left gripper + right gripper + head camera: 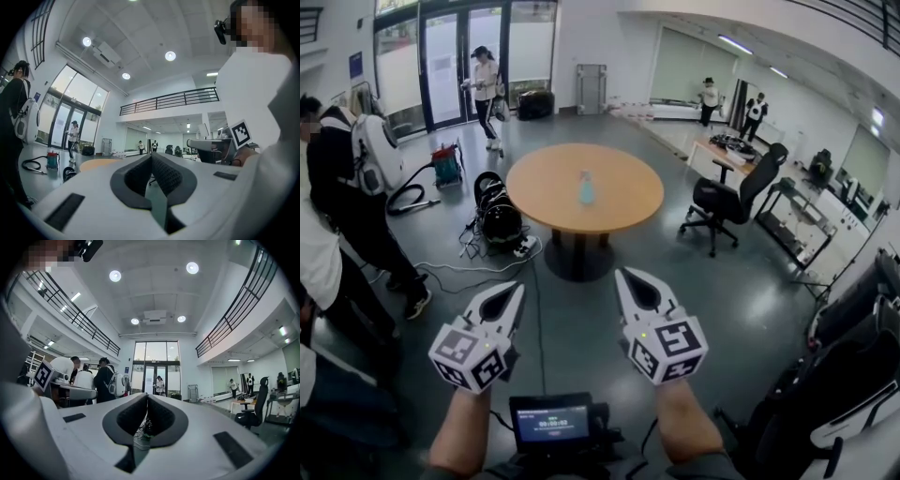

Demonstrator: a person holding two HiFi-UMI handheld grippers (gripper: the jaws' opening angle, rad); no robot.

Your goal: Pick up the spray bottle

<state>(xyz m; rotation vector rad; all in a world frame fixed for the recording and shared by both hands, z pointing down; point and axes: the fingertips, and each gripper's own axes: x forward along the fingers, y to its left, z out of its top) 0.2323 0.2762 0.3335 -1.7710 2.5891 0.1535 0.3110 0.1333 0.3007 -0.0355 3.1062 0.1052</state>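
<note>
Closest in, a small screen sits at the person's chest between two bare forearms. Just beyond it the left hand-held gripper and the right hand-held gripper point level toward the far side, side by side and apart. In its own view the left hand-held gripper has its jaws pressed together on nothing. The right hand-held gripper shows the same in its view.

One spray bottle, pale blue, stands upright near the middle of one round tabletop, well apart from both grippers. Bare grey floor lies open between the grippers and the pedestal. Left of the pedestal, cables trail on the floor by one black round machine just beside the tabletop's left edge. On the right, one black office chair stands apart from the tabletop's edge, with floor between.

One person with a white backpack stands at the near left, one person by the glass doors at the far left, and two people at the far right.

Only the head view shows the bottle. The left gripper view catches a sliver of orange tabletop and the other gripper's marker cube. The right gripper view shows the cables and the chair.
</note>
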